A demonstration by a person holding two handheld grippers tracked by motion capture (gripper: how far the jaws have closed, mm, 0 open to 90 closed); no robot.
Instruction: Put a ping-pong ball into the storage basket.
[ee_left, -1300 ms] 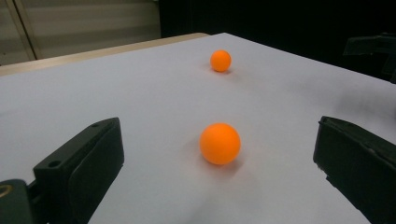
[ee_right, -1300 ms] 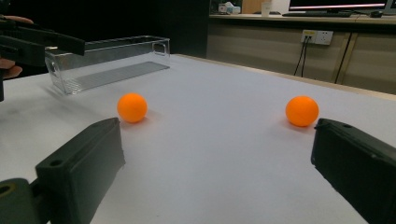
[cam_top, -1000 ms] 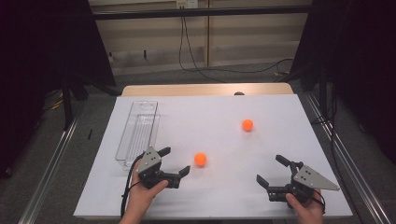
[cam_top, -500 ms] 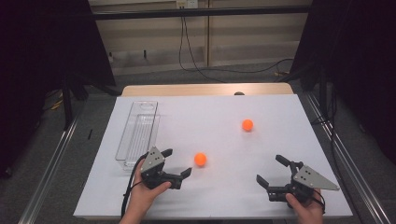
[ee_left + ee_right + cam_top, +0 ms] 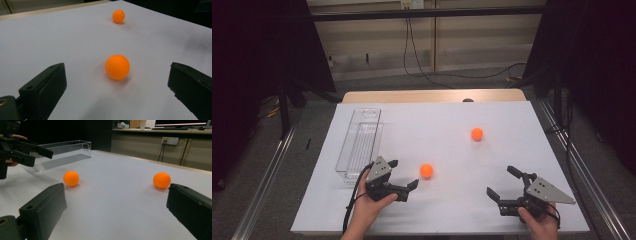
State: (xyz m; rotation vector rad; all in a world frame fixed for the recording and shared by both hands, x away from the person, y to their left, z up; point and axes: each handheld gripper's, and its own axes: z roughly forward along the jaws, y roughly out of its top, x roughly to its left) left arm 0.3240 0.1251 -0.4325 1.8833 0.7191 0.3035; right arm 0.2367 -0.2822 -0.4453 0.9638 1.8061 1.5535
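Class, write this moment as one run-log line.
left gripper: open, near ball ahead of jaws, apart | right gripper: open, empty | far ball: on table | clear tray: empty

The white table holds two orange balls. One ball sits just in front of the left claw. The other ball lies farther off. A clear tray rests beside that claw.

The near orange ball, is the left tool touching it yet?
Apart. The left gripper view shows the near orange ball on white table between the left tool's open jaws, bare surface either side.
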